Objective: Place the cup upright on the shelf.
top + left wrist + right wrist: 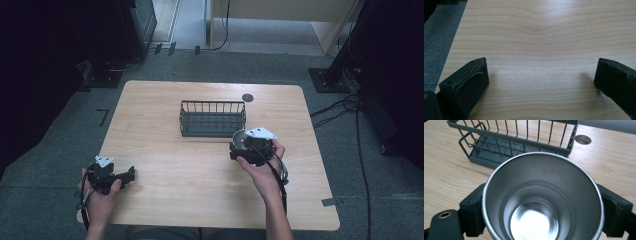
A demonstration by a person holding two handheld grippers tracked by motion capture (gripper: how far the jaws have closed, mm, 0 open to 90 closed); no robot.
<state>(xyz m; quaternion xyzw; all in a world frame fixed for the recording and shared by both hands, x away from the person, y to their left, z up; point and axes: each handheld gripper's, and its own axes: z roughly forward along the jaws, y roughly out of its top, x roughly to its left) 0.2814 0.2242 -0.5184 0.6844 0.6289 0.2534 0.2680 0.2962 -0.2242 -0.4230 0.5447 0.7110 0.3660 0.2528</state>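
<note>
Steel cup (543, 200) pinched in the right gripper (243, 143)
Wire basket (516, 142) sits just beyond it; left gripper (131, 174) rests spread over bare table (541, 45).

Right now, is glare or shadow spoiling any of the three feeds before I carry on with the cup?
Right gripper view: bright glare on the steel cup's bottom washes it out; the wire basket is clear. Left gripper view: soft sheen on the table, with faint shadows beside the jaws. High view: evenly lit table, surroundings very dark.
</note>
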